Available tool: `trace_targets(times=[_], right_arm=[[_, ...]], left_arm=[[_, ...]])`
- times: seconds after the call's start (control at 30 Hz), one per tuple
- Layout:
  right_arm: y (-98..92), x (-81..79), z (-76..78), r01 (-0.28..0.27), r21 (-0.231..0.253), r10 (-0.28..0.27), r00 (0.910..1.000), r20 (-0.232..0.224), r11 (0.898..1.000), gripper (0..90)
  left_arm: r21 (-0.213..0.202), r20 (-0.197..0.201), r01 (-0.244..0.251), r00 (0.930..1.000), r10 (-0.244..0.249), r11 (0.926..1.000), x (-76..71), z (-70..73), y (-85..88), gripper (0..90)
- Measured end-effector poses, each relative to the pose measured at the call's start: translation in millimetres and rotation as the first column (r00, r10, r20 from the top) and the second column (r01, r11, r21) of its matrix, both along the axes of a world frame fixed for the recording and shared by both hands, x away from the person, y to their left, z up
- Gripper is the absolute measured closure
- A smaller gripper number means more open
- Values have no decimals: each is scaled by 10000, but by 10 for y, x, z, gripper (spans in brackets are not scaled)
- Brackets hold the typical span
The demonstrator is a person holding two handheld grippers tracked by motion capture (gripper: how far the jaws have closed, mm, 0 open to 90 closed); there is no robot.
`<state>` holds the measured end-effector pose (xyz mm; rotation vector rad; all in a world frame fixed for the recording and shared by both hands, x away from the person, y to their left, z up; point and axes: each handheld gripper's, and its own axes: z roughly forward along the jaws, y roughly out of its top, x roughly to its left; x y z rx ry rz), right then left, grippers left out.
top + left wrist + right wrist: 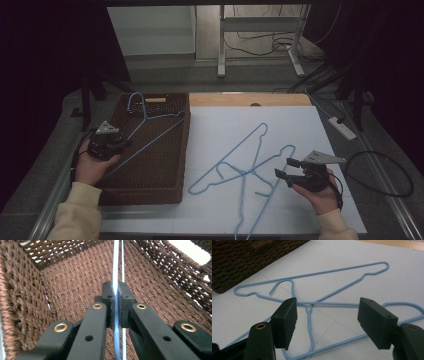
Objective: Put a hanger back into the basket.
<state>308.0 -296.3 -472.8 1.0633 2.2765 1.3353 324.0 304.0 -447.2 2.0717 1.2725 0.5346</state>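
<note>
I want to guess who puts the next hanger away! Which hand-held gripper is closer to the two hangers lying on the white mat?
Right. The right hand-held gripper hovers open beside the crossed hangers. The left hand-held gripper is over the basket, clamped on another hanger.

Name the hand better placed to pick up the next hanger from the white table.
Right: its tool is open beside the two crossed hangers; the left tool is shut on a hanger over the basket.

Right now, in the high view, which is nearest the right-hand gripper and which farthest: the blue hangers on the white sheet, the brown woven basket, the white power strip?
From the right gripper:
1. Blue hangers, just left of its open jaws.
2. White power strip, up and to the right, off the sheet.
3. Brown woven basket, across the sheet on the left.
</note>
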Motion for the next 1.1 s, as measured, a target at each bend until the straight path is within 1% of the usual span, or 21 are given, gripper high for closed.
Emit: trace_targets(times=[0.03, 0.07, 0.1, 0.13, 0.17, 0.2, 0.27, 0.3, 0.33, 0.4, 0.47, 0.57, 0.63, 0.7, 0.77, 0.83, 0.93, 1.0, 1.03, 1.07, 1.1], right_arm=[[0, 0, 0, 0, 0, 0, 10000, 0, 10000, 329], [-1, 1, -1, 2, 22, -2, 10000, -1, 10000, 329], [0, 1, -2, 8, 50, -8, 10000, -14, 10000, 328], [1, 2, -2, 7, 42, -6, 10000, -25, 10000, 328], [1, 2, -2, 7, 42, -6, 10000, -25, 10000, 328], [3, 3, -3, 0, 32, 0, 10000, -37, 10000, 328], [11, 5, -5, -40, 14, 40, 10000, -58, 10000, 328], [12, 7, -7, -45, 12, 45, 10000, -50, 10000, 328], [12, 7, -7, -45, 12, 45, 10000, -50, 10000, 328], [14, 12, -10, -39, 8, 39, 10000, -65, 10000, 327], [16, 12, -10, -58, -8, 58, 10000, -71, 10000, 328], [19, 14, -10, -90, -34, 89, 9999, -93, 10000, 328], [24, 17, -16, -78, -43, 78, 9999, -110, 10000, 327], [23, 19, -18, -77, -22, 77, 9999, -118, 10000, 327], [19, 20, -16, -76, -23, 76, 9999, -118, 10000, 327], [16, 21, -16, -76, -5, 76, 9999, -129, 10000, 327], [19, 22, -18, -91, -31, 90, 9999, -133, 10000, 327], [23, 19, -18, -90, -27, 90, 9999, -127, 10000, 327], [24, 19, -18, -90, -11, 90, 9999, -121, 10000, 327], [23, 18, -17, -84, -4, 84, 9999, -110, 10000, 327], [23, 18, -16, -80, 0, 80, 9999, -110, 10000, 327]], left_arm=[[83, -72, -20, 10000, 20, 10000, 11, -2, -5, 863], [252, -196, -46, 9998, 51, 9997, 25, -3, -11, 862], [630, -615, -60, 9981, 99, 9980, 62, -16, -20, 861], [864, -743, -116, 9971, 180, 9962, 79, -25, -24, 860], [864, -743, -116, 9971, 180, 9962, 79, -25, -24, 860], [958, -957, -180, 9950, 272, 9952, 101, -34, -20, 860], [992, -1132, -289, 9928, 401, 9946, 123, -44, -17, 860], [1105, -1386, -339, 9891, 491, 9933, 145, -59, -22, 859], [1105, -1386, -339, 9891, 491, 9933, 145, -59, -22, 858], [1264, -1883, -388, 9801, 624, 9912, 180, -91, -28, 856], [1436, -2063, -511, 9752, 804, 9883, 200, -115, -32, 856], [1678, -2375, -659, 9657, 1052, 9836, 232, -147, -38, 856], [1919, -2782, -687, 9528, 1214, 9790, 268, -184, -44, 853], [2069, -2999, -764, 9440, 1376, 9754, 292, -212, -47, 848], [2243, -3072, -845, 9393, 1527, 9709, 306, -229, -55, 844], [2391, -3125, -836, 9366, 1582, 9674, 313, -234, -66, 841], [2488, -3113, -829, 9366, 1607, 9650, 313, -245, -70, 829], [2559, -2980, -854, 9406, 1626, 9629, 309, -239, -74, 794], [2630, -2870, -888, 9435, 1657, 9607, 306, -233, -73, 750], [2598, -2704, -943, 9483, 1661, 9611, 299, -224, -73, 677], [2615, -2548, -1013, 9519, 1699, 9599, 290, -210, -73, 635]])
